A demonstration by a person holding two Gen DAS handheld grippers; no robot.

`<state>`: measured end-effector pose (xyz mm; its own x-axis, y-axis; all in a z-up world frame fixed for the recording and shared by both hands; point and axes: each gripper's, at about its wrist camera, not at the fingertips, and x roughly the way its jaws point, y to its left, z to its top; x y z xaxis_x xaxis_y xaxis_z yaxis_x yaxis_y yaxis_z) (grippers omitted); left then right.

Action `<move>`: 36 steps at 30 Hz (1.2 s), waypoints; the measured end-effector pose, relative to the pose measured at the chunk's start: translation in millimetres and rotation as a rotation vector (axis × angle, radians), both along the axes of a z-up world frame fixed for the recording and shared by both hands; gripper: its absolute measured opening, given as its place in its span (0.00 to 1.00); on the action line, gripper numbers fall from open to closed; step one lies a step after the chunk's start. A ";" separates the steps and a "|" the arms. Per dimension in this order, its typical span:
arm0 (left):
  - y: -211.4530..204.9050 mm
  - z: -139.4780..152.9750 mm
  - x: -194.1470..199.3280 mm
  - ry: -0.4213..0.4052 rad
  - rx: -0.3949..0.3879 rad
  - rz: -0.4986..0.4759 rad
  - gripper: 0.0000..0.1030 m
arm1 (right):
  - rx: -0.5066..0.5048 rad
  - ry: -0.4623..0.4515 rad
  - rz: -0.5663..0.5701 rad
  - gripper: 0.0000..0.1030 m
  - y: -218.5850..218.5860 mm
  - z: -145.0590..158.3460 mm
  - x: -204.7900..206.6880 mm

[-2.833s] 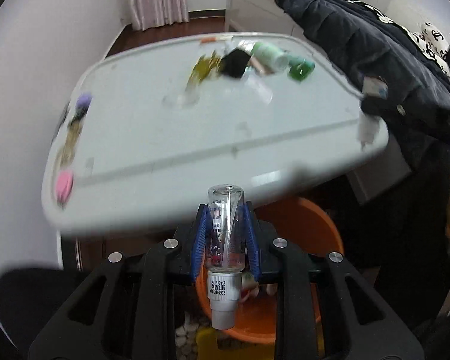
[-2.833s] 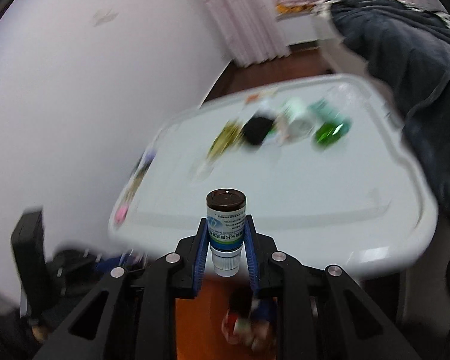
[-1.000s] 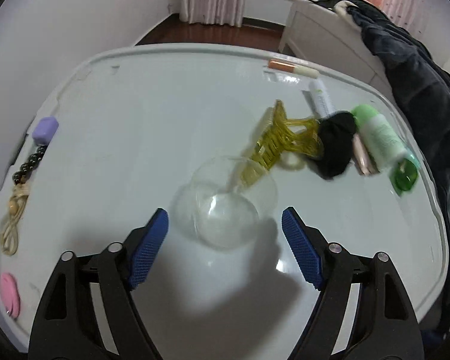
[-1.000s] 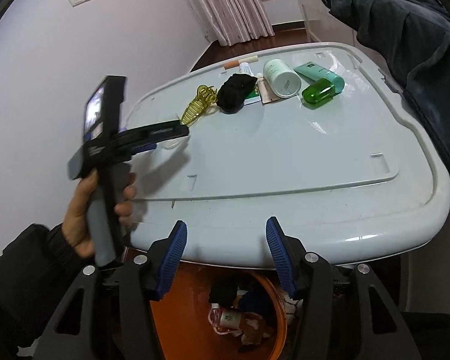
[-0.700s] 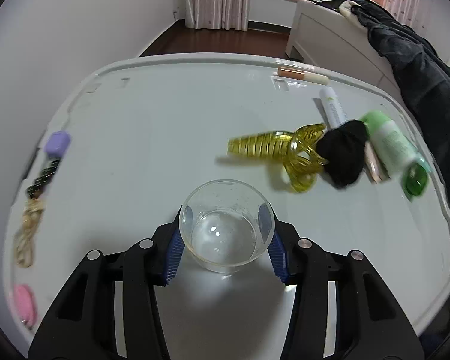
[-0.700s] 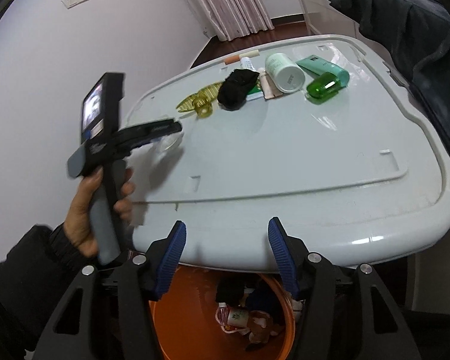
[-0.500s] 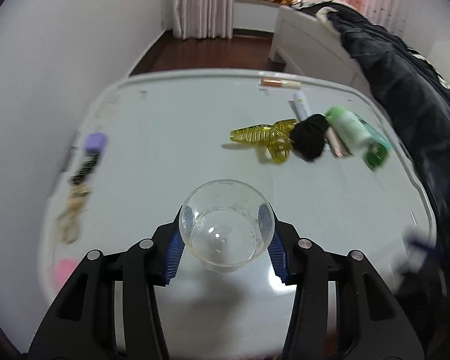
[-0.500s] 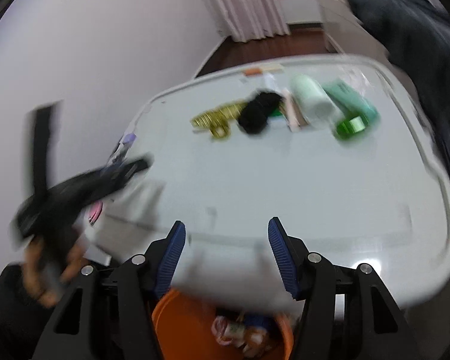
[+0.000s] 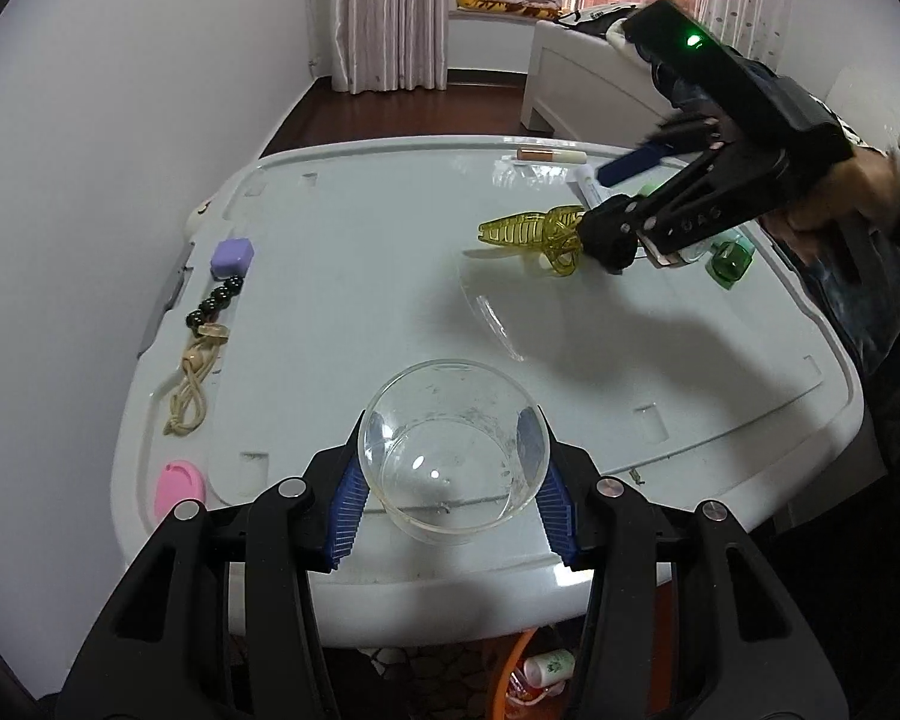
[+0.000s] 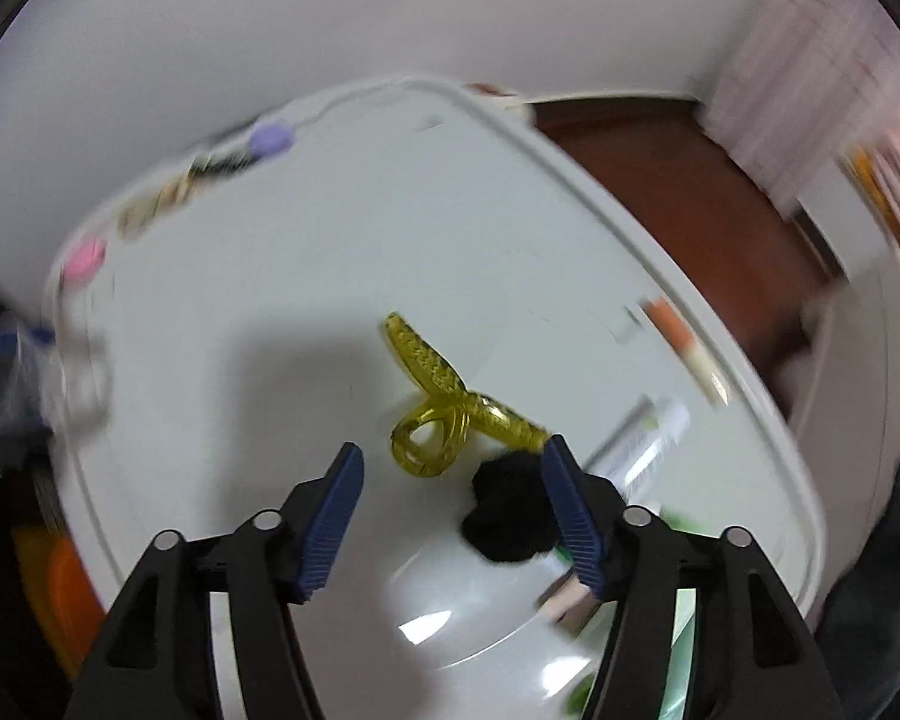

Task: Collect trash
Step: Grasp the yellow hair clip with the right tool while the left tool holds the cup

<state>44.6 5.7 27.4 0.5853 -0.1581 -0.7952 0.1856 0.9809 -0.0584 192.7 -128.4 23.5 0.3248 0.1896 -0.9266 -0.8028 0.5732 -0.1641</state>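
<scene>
Gripping a clear round plastic cup [image 9: 453,450] between its blue pads, the left tool [image 9: 453,483] holds it above the near edge of the white plastic counter [image 9: 354,276], with an orange bin [image 9: 513,669] partly visible below. Along the counter's left rim lie a pink oval piece [image 9: 178,485], a beige cord [image 9: 191,387] and a purple block [image 9: 231,256]. Further right, the right tool [image 10: 453,495] hangs with its fingers spread apart over a yellow translucent hair claw [image 10: 444,408] and a black fuzzy lump [image 10: 510,513], the lump just inside its right finger.
</scene>
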 end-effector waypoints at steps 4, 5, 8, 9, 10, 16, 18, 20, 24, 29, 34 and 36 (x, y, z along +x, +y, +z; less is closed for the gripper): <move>-3.1 -6.3 9.2 0.014 -0.010 0.004 0.46 | -0.069 -0.006 0.171 0.63 13.9 -13.0 4.1; -4.3 -6.8 9.9 0.015 -0.012 0.003 0.46 | -0.065 0.012 0.205 0.64 16.4 -16.0 8.0; -11.1 -10.1 14.1 0.019 -0.002 -0.006 0.46 | -0.080 0.073 0.294 0.64 23.9 -26.9 14.3; -13.0 -11.6 15.1 0.019 0.005 -0.010 0.46 | -0.094 0.081 0.327 0.64 25.4 -31.2 14.9; -14.4 -13.0 15.6 0.021 0.012 -0.013 0.46 | -0.101 0.087 0.346 0.64 26.6 -33.9 15.5; -13.9 -20.4 20.4 0.052 0.011 -0.006 0.47 | -0.103 0.169 0.288 0.55 27.5 -48.5 32.8; -12.5 -20.5 21.3 0.054 0.008 0.001 0.47 | -0.099 0.194 0.210 0.54 25.6 -49.9 38.3; -11.7 -20.0 19.9 0.051 0.009 0.003 0.47 | -0.113 0.178 0.168 0.54 26.0 -49.7 35.6; -8.2 -20.4 17.0 0.067 -0.008 0.017 0.47 | -0.098 0.238 0.084 0.53 34.7 -48.4 24.8; 11.5 -22.0 14.7 0.104 -0.086 0.085 0.47 | -0.092 0.238 -0.028 0.53 46.8 -41.8 11.9; 21.8 -19.3 5.2 0.088 -0.068 0.120 0.47 | 0.110 0.200 -0.201 0.53 18.1 9.4 -11.1; 20.8 -16.2 0.1 0.077 -0.064 0.110 0.47 | 0.208 0.175 -0.281 0.54 -1.5 37.7 -33.6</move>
<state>44.8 26.5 11.3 0.5394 -0.1485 -0.8289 0.0702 0.9888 -0.1315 159.2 -130.0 61.2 0.2309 0.3054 -0.9238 -0.6156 0.7811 0.1044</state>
